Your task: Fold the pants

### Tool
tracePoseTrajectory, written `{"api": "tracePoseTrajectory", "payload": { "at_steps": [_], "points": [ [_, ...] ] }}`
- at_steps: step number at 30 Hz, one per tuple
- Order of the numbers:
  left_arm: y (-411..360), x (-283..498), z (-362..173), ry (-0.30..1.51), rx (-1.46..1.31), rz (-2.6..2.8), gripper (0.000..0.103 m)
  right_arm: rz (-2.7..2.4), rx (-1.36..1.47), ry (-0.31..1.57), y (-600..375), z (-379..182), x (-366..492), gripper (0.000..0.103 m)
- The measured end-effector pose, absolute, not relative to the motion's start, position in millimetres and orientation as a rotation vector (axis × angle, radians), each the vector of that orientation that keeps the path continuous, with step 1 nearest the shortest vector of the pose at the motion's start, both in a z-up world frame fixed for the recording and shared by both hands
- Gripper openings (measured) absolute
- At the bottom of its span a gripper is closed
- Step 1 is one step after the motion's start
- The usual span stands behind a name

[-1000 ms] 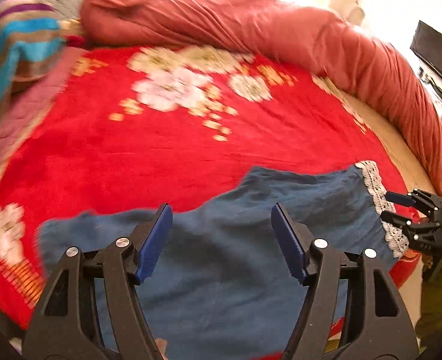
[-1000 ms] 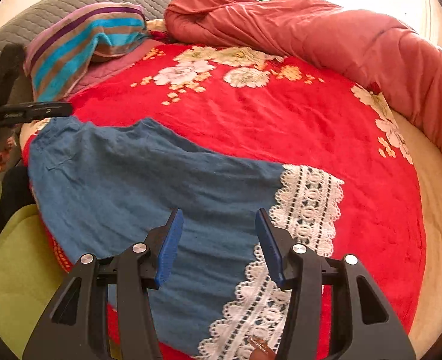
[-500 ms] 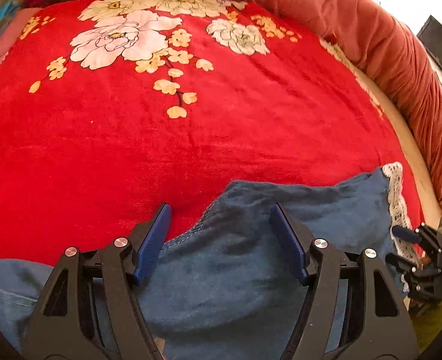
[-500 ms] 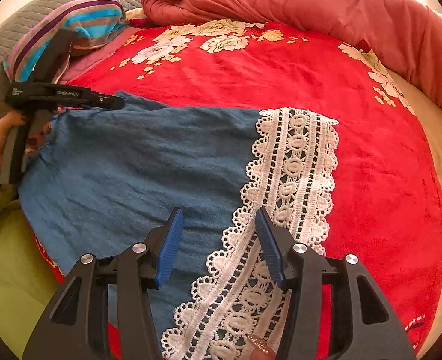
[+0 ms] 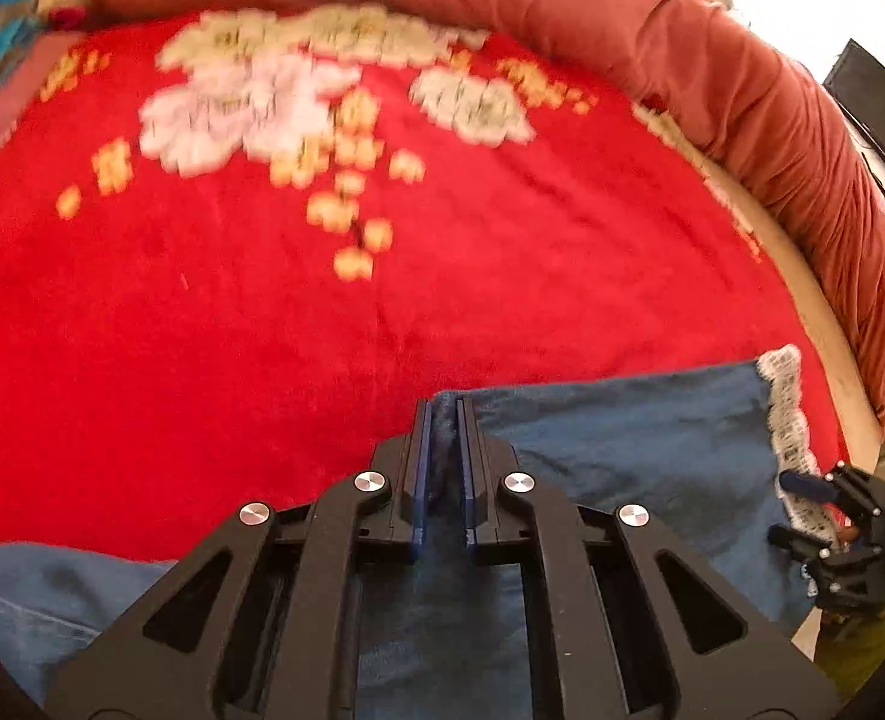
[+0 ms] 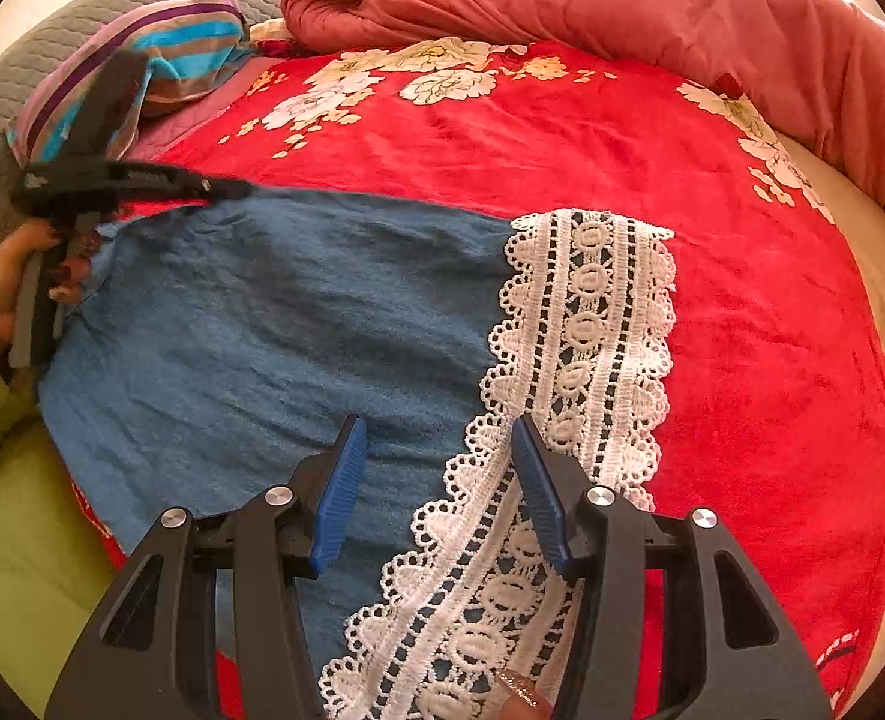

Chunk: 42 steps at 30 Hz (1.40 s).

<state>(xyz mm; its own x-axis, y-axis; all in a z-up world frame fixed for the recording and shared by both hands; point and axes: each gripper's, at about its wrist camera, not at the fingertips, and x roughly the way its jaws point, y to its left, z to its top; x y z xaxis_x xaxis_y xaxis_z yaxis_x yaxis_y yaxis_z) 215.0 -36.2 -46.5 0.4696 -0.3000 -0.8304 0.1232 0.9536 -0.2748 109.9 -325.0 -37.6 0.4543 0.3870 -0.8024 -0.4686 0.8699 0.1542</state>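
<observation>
The blue pants point(image 6: 274, 324) lie spread flat on the red floral blanket point(image 6: 562, 150), their white lace hem point(image 6: 586, 324) towards the right side. The left gripper point(image 5: 440, 420) is clenched on the far edge of the fabric, at what looks like the crotch, though that view is blurred. The right gripper point(image 6: 439, 450) hangs with jaws parted over the lace hem, grasping nothing

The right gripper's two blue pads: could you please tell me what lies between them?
In the right wrist view, the right gripper stands open over the blue fabric pants; blue cloth and the scalloped edge of its white lace hem lie between.
</observation>
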Motion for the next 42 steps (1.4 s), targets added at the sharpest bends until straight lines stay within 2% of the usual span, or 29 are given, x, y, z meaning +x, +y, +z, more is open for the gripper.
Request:
{"api": "tracePoseTrajectory", "payload": {
  "at_steps": [6, 12, 16, 18, 19, 20, 25, 30, 33, 36, 38, 40, 41, 42],
  "points": [
    [-27.9, 210.8, -43.7, 1.03, -0.235, -0.274, 0.007, 0.423, 0.086, 0.907, -369.2, -4.1, 146.4, 0.049],
    [-23.5, 192.6, -35.9, 1.0, -0.265, -0.295, 0.007, 0.406, 0.173, 1.003, -380.1, -20.2, 202.6, 0.05],
    [-26.3, 191.2, -38.1, 1.009, -0.255, -0.29, 0.014, 0.438, 0.207, 1.079, -373.0, -44.6, 223.3, 0.05],
    [-29.8, 190.8, -43.0, 1.026, -0.226, -0.271, 0.012, 0.458, 0.204, 1.068, -370.2, -45.3, 221.2, 0.041],
    [-31.3, 190.7, -44.7, 1.026, -0.217, -0.264, 0.01, 0.496, 0.215, 1.06, -371.0, -42.1, 217.3, 0.026],
    [-32.7, 189.8, -44.9, 1.023, -0.208, -0.259, 0.009, 0.512, 0.218, 1.048, -370.7, -38.7, 213.8, 0.022],
    [-42.6, 190.4, -34.4, 0.979, -0.153, -0.244, 0.005, 0.451, 0.098, 0.908, -372.7, -5.6, 192.1, 0.021],
    [-50.1, 197.6, -41.7, 0.968, -0.098, -0.211, 0.005, 0.396, -0.02, 0.929, -364.5, -22.7, 198.5, 0.021],
    [-42.8, 197.3, -47.7, 0.956, -0.136, -0.223, 0.009, 0.369, -0.044, 0.953, -360.4, -41.6, 199.4, 0.023],
    [-29.5, 194.0, -39.6, 0.935, -0.195, -0.217, 0.02, 0.356, -0.037, 0.947, -362.3, -41.0, 200.0, 0.027],
    [-13.2, 189.8, -29.1, 0.916, -0.213, -0.181, 0.023, 0.325, -0.05, 0.932, -366.6, -34.6, 196.3, 0.042],
    [6.8, 182.7, -19.6, 0.906, -0.206, -0.087, 0.032, 0.301, -0.059, 0.903, -371.2, -26.0, 190.6, 0.046],
    [17.2, 178.1, -15.6, 0.904, -0.208, -0.044, 0.032, 0.29, -0.06, 0.892, -372.9, -22.1, 188.1, 0.051],
    [27.5, 172.4, -11.9, 0.897, -0.218, -0.017, 0.033, 0.271, -0.061, 0.874, -375.4, -17.1, 183.5, 0.051]
  ]
}}
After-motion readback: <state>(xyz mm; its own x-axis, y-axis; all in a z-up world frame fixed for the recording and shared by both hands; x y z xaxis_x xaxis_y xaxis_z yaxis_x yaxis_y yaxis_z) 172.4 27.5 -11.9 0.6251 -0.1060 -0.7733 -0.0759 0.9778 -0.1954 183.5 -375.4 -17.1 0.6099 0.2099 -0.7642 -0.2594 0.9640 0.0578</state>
